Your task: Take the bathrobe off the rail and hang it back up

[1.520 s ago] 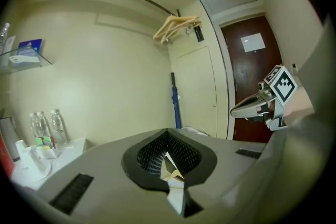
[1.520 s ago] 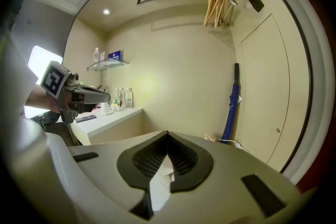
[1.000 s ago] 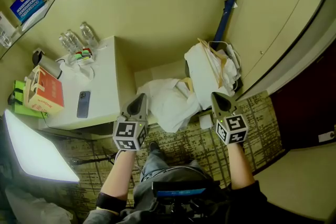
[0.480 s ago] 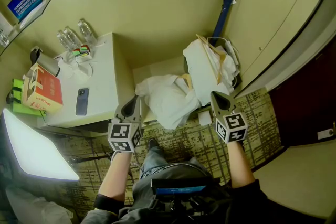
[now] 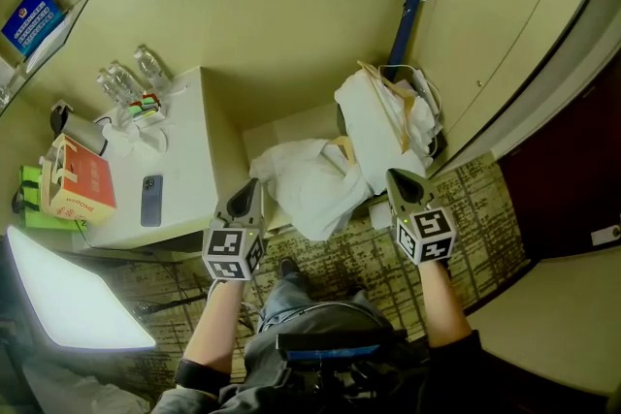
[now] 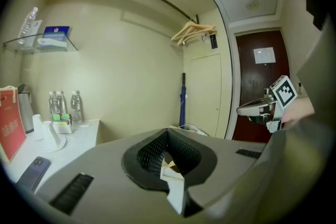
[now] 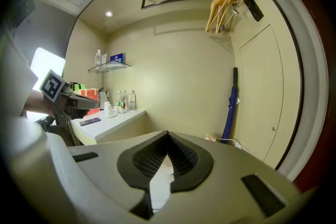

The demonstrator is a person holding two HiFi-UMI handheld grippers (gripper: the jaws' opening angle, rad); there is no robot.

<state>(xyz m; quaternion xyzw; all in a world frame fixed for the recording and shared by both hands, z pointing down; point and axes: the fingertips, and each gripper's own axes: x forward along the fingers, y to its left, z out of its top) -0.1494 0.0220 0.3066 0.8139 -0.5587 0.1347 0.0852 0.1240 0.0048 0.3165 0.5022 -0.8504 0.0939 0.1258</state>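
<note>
Left gripper [image 5: 249, 186], right gripper [image 5: 399, 178] — both hanging with jaws pressed together, gripping nothing. Bathrobe [image 5: 374, 131] lying heaped just ahead of right gripper, off rail [image 7: 178, 1]. Likely soft, bulky, sagging — taking hold at collar seeming best.

You're looking at three water bottles [image 5: 122, 79] in a row, one kettle [image 6: 24, 108], one cup [image 6: 37, 124], one phone [image 5: 150, 200], one red box [image 5: 82, 179], one blue umbrella [image 5: 408, 10], one rail [image 7: 178, 1] overhead; the hangers [image 7: 227, 1] bunch too tightly to count.
</note>
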